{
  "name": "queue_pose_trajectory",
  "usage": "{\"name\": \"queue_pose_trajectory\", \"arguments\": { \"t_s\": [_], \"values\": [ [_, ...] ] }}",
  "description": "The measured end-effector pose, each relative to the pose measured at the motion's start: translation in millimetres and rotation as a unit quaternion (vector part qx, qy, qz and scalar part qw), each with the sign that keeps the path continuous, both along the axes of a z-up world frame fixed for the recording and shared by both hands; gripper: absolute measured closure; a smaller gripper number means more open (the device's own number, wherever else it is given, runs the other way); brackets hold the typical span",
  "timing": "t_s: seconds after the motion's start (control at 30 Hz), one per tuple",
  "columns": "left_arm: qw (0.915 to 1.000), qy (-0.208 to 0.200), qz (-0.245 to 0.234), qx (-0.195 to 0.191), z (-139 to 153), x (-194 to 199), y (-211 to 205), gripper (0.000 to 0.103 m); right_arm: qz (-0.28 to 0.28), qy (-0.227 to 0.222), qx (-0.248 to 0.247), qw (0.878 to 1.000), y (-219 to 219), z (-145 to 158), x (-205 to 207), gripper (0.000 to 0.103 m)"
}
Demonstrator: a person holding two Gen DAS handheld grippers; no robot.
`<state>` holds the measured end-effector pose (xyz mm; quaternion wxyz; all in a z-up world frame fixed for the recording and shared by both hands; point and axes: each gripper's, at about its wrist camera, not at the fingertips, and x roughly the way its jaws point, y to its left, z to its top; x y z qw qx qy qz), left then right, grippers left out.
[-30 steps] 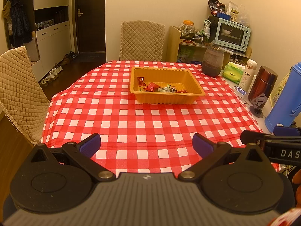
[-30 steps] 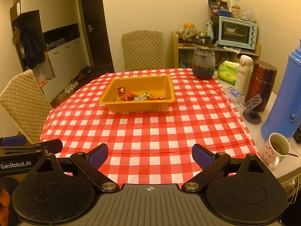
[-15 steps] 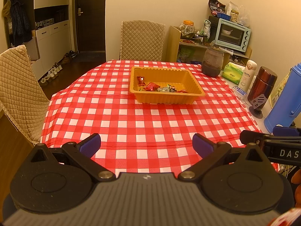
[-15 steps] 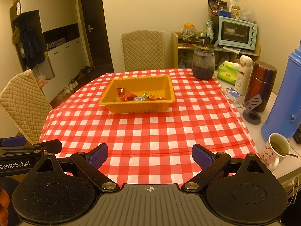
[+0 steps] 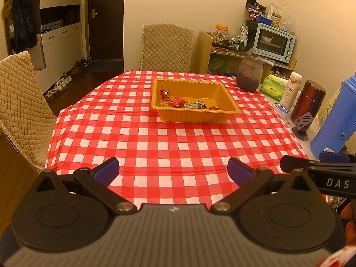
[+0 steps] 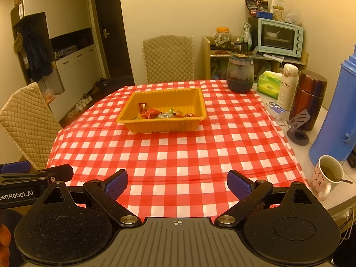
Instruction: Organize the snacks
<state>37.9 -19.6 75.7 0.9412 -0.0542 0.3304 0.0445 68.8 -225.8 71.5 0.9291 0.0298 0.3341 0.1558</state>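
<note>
An orange plastic tray (image 5: 193, 116) (image 6: 160, 128) sits on the red-checked tablecloth toward the far side. Inside lie several wrapped snacks (image 5: 178, 102) (image 6: 152, 112), red and silver. My left gripper (image 5: 173, 170) hovers open over the table's near edge, well short of the tray, nothing between its fingers. My right gripper (image 6: 177, 181) is also open and empty, beside the left one at the near edge. Each gripper's finger shows at the side of the other's view.
Along the right edge stand a dark jar (image 6: 240, 75), a tissue pack (image 6: 268, 86), a white bottle (image 6: 287, 86), a brown flask (image 6: 309, 100), a blue thermos (image 6: 336, 120) and a mug with a spoon (image 6: 327, 175). Quilted chairs (image 5: 22, 109) (image 5: 165, 46) stand left and behind.
</note>
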Motion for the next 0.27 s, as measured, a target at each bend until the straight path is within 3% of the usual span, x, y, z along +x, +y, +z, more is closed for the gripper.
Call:
{"name": "queue_pose_trajectory", "arguments": {
  "t_s": [0.27],
  "values": [
    [0.9998, -0.014, 0.000, -0.015, -2.3, -3.3, 4.7, 0.000, -0.001, -0.001, 0.000, 1.000, 0.7, -1.6, -0.7, 0.008]
  ]
}}
